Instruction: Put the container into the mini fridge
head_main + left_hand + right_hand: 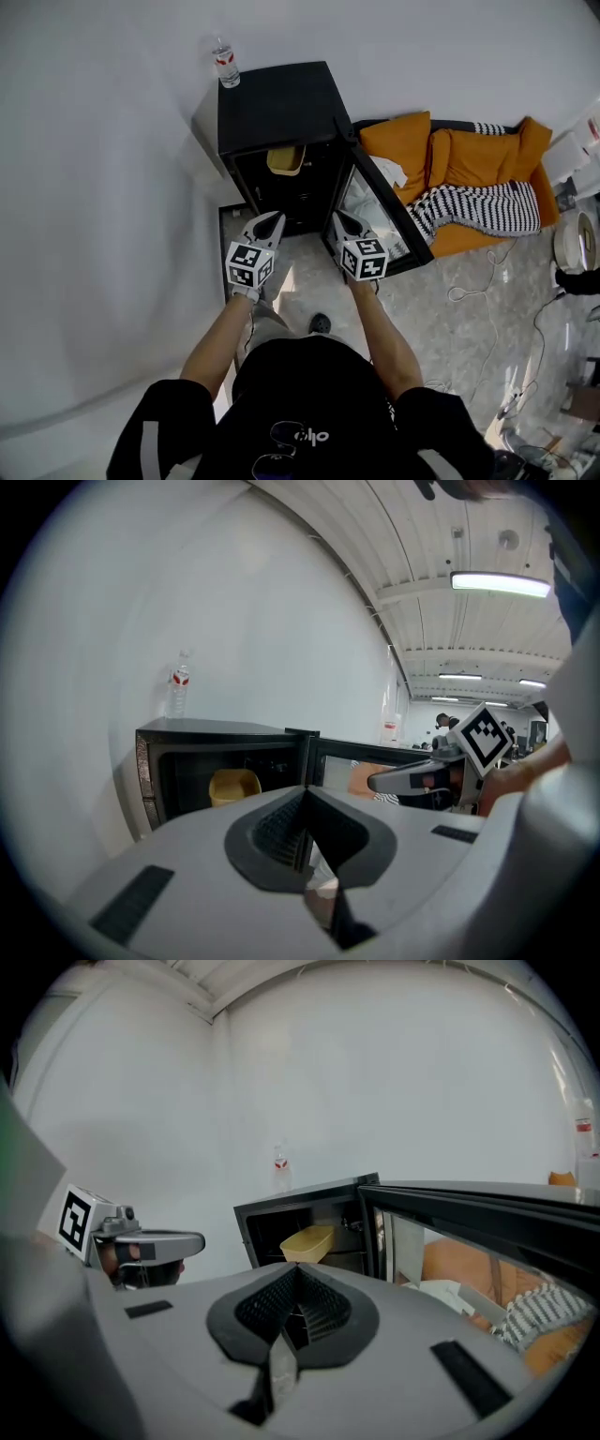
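Head view: yellow plastic container point(285, 160) on shelf in boxy black mini fridge point(277, 103), glass door point(384, 220) open. Left gripper point(274, 218) & right gripper point(339, 218) jaws pinched together, empty. Clear bottle point(225, 66) on top.

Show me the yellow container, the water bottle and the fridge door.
yellow container point(285, 160), head view, its side wall
water bottle point(227, 71), head view, its body
fridge door point(375, 214), head view, its inner face

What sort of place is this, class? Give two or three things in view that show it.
Probably a large workroom or lab staged like a home corner: a mini fridge, an orange sofa beside it, loose cables, and long ceiling strip lights.
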`<state>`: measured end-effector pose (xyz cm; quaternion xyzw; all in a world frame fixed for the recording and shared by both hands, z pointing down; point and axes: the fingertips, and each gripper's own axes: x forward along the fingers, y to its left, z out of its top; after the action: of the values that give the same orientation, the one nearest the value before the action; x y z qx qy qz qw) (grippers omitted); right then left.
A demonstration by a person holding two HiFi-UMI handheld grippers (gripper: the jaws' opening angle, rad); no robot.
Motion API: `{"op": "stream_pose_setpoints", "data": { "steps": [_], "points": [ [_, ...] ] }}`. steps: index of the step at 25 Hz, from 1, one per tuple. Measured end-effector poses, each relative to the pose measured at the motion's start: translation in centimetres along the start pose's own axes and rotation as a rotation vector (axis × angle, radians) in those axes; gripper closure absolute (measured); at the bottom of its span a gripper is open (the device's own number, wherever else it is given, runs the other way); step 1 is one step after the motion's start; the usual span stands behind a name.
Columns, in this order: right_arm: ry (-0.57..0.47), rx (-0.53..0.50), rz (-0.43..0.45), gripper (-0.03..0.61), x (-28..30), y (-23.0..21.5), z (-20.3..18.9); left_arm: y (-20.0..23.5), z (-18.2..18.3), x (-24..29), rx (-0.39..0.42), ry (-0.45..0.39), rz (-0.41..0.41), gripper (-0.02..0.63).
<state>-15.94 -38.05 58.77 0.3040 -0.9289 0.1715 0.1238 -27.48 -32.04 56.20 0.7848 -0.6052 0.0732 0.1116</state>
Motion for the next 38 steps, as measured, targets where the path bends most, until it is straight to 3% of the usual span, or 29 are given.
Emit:
{"op": "stream_pose_setpoints", "data": {
  "steps": [13, 38],
  "points": [
    [0.021, -0.035, 0.058, 0.571, -4.3, 0.6, -1.8, -3.9, -1.4, -3.3, -0.007, 0.015, 0.052, 0.606],
    [0.022, -0.061, 0.06, 0.571, -7.0, -0.2, -3.2, -5.0, -2.5, -3.4, -0.006, 0.025, 0.051, 0.606]
  ]
}}
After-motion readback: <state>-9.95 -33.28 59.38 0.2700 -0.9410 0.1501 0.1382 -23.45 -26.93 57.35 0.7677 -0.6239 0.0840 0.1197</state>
